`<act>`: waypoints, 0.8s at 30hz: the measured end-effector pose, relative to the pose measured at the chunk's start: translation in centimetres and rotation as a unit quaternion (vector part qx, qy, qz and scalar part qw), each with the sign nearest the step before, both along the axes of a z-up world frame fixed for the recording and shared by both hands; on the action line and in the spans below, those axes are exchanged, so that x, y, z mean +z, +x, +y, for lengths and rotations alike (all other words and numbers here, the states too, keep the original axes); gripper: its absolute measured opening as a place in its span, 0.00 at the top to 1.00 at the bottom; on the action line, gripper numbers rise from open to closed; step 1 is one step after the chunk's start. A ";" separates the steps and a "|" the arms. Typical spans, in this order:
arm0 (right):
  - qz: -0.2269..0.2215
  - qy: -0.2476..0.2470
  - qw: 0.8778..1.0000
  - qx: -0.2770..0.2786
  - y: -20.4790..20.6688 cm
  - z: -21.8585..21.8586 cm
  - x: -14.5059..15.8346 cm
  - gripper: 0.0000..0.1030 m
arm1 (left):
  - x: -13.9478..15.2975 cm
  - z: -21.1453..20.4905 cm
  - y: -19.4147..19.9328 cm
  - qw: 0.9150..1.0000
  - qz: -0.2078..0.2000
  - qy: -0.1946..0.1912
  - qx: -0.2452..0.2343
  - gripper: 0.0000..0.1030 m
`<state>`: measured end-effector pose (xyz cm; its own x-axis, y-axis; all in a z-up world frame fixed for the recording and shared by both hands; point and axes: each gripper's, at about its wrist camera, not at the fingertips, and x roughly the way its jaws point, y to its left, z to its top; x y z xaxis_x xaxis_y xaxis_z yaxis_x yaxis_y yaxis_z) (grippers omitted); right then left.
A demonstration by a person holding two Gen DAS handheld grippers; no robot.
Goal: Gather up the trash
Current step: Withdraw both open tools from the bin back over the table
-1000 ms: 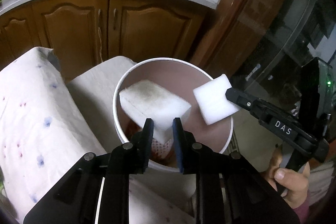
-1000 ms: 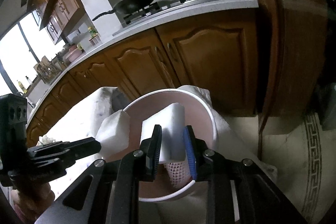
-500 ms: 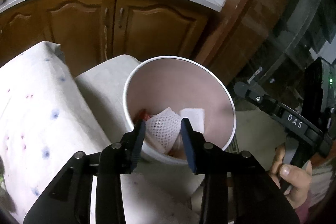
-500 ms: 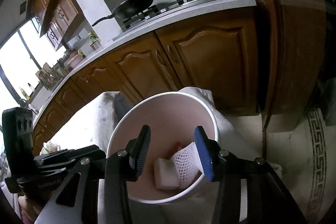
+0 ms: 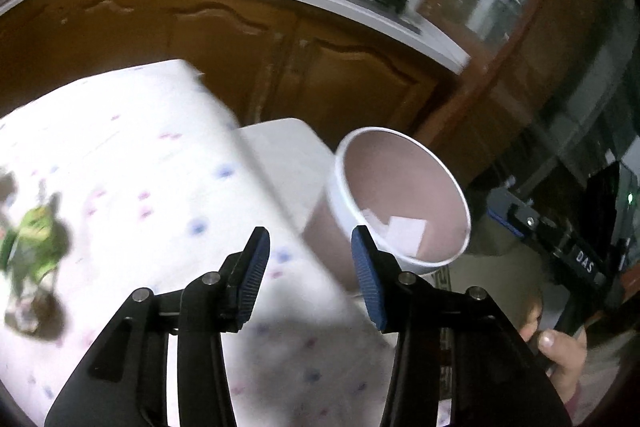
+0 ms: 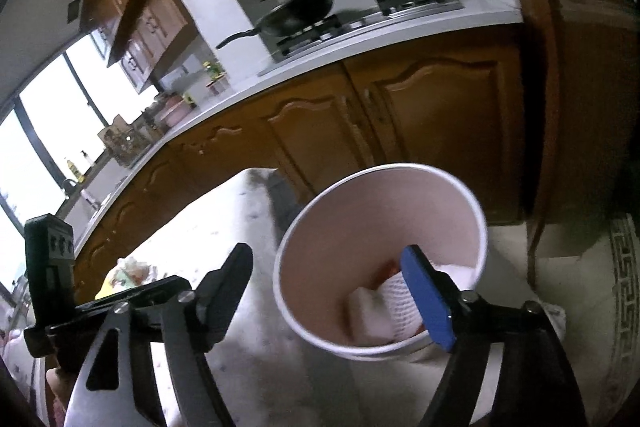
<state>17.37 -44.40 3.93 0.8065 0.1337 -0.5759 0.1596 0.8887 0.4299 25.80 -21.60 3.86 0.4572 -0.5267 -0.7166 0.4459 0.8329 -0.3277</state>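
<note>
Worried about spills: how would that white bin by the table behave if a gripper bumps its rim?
The white bin looks thin-walled and holds only foam pieces, so it is probably light. Tall and narrow, it could slide or tip easily.

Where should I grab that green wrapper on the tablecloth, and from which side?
The green wrapper lies crumpled on the tablecloth, blurred here, well left of the bin. Probably best to come from above with the left gripper, whose jaws have just been opening and hold nothing, and pinch a raised fold near its middle; a flat edge would likely slip.
</note>
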 end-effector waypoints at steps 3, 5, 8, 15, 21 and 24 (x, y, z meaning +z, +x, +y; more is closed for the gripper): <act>-0.002 0.004 1.000 0.013 0.0 1.6 0.1 0.22 | -0.1 3.0 -0.5 1.000 0.002 -0.006 0.030 0.57; -0.002 0.007 1.000 0.026 0.2 2.9 -0.1 0.21 | -0.1 5.0 -0.7 0.999 0.002 -0.007 0.049 0.56; 0.001 0.008 0.999 0.044 0.5 5.0 -0.4 0.21 | -0.2 8.3 -1.2 0.997 0.002 -0.008 0.078 0.56; 0.012 0.010 0.996 0.087 1.5 9.2 -1.1 0.21 | -0.9 15.6 -2.1 0.990 0.006 -0.010 0.142 0.52; 0.019 0.005 0.992 0.128 2.3 13.6 -1.4 0.21 | -1.3 20.2 -2.6 0.984 0.009 -0.018 0.179 0.52; 0.021 -0.002 0.989 0.147 2.6 15.8 -1.5 0.21 | -1.4 22.3 -2.5 0.979 0.010 -0.024 0.201 0.49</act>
